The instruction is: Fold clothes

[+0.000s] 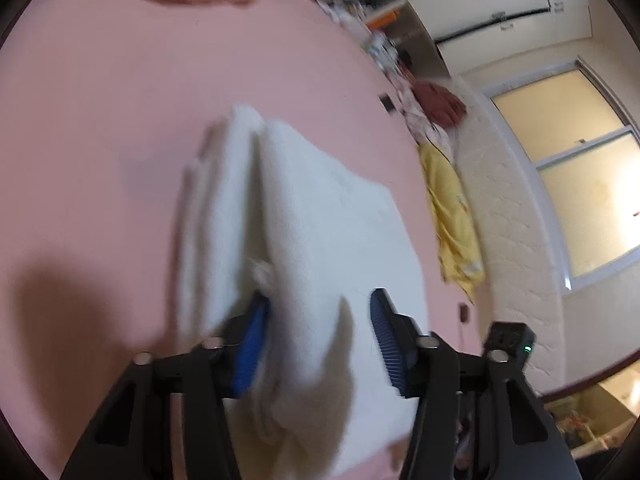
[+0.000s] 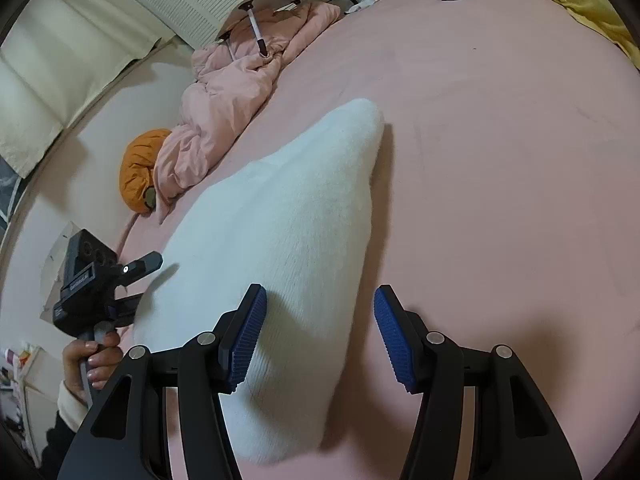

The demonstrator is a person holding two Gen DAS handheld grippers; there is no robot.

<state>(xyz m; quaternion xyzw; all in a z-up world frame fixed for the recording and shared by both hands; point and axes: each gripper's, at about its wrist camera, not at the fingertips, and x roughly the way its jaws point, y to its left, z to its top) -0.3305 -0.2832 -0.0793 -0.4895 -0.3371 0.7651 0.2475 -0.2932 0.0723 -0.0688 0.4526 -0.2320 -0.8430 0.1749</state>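
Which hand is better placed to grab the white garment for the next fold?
Probably left. The left gripper already has a raised fold of the white garment between its jaws. The right gripper straddles only the garment's edge, jaws open, nothing gripped.

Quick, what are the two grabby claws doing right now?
Left gripper: open, jaws around a fold of the white garment, not pinching it.
Right gripper: open, holding nothing, hanging over the garment's edge.

Folded white fluffy garment (image 2: pixel 280 248) lies mid pink-sheeted bed (image 2: pixel 500 160), crumpled pink duvet (image 2: pixel 232 96) behind-left, yellow cloth (image 1: pixel 452 216) along the bed's far edge.
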